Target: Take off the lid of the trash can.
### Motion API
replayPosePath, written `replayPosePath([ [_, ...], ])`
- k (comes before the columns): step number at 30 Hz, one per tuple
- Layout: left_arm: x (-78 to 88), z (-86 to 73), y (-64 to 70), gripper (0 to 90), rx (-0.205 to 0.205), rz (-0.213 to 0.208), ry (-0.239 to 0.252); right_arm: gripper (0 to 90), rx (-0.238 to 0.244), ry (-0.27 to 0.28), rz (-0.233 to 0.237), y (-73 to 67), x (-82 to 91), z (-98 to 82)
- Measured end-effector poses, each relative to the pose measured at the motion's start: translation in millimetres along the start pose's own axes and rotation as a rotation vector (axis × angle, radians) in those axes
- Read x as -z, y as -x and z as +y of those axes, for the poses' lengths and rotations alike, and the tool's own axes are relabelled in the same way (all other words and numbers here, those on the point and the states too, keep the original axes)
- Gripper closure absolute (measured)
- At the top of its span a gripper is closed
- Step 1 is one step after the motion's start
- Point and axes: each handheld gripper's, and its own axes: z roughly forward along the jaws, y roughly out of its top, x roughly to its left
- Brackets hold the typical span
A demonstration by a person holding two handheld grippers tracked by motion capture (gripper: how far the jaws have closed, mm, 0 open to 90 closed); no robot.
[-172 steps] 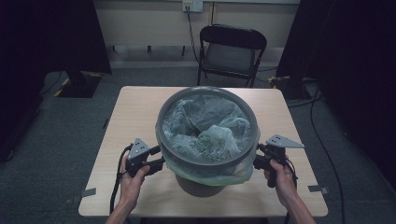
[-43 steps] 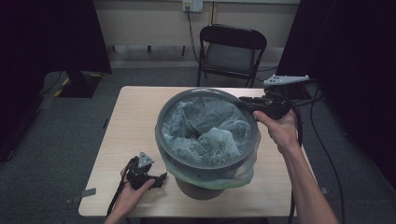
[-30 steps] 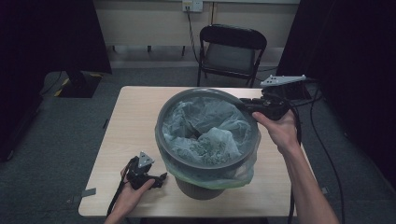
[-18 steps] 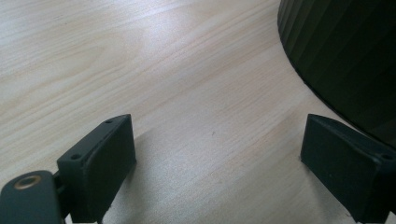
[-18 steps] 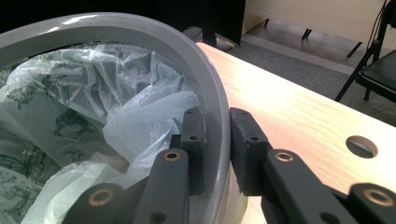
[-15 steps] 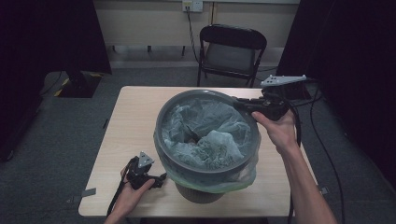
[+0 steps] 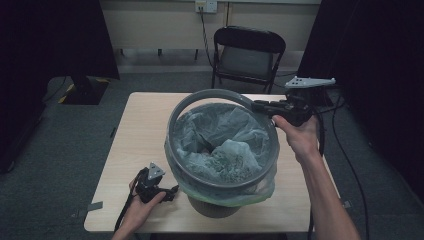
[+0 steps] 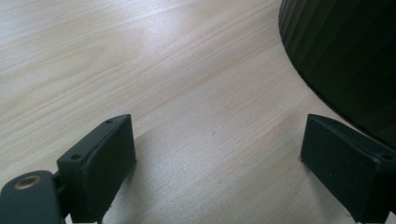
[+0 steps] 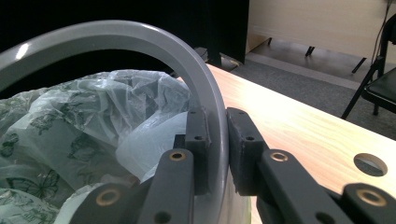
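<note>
Now, from the high view, your right gripper [image 7: 261, 105] is out at the far right side of the bin [image 7: 215, 200], clamped on the grey ring [image 7: 200, 97] that sits around the bin's mouth; the ring is tilted, its far side raised above the bag and its near side low against the bin's front. The pale green bag [image 7: 225, 145] lines the bin and spills over its rim at the front right. The bin stands on the wooden table [image 7: 145, 120], towards the near edge. Your left gripper [image 7: 167, 190] rests on the table just beside the bin's near left side, your hand wrapped around it. A black folding chair [image 7: 247, 55] stands beyond the far edge of the table. In the left gripper view, your jaws stand wide apart with bare table [image 8: 187, 84] between them, and the dark ribbed wall of the bin [image 8: 345, 51] curves in at the upper right, close to the right-hand jaw. In the right gripper view, your jaws have just been closing and now pinch the ring [image 9: 140, 39] between them, one pad inside the hoop and one outside. The crumpled bag [image 9: 70, 126], printed with butterflies, lies to the left below the ring, and the table [image 9: 299, 126] runs off to the right.
</note>
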Motion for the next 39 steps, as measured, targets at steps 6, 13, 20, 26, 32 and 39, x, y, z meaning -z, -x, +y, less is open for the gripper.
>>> replayPosePath([
  [6,0.1,0.0,0.0,9.5,-0.001,0.000,-0.002,79.5,-0.031,0.014,0.029,3.9,-0.9,0.3],
  [13,0.1,0.0,-0.1,9.5,-0.001,0.000,-0.002,79.5,-0.061,0.036,0.051,9.7,1.0,0.9],
  [20,0.1,0.0,-0.1,9.5,-0.001,0.000,-0.001,79.5,-0.074,0.052,0.059,11.1,4.9,2.5],
  [26,0.0,0.0,0.0,9.5,0.000,0.000,0.000,79.5,-0.099,0.065,0.074,15.4,3.6,3.4],
  [32,0.1,0.0,-0.1,9.5,-0.001,0.000,-0.001,79.5,-0.119,0.073,0.077,21.7,4.4,1.8],
  [39,0.1,0.0,-0.1,9.5,-0.001,0.000,-0.001,79.4,-0.136,0.091,0.075,28.2,11.6,0.5],
])
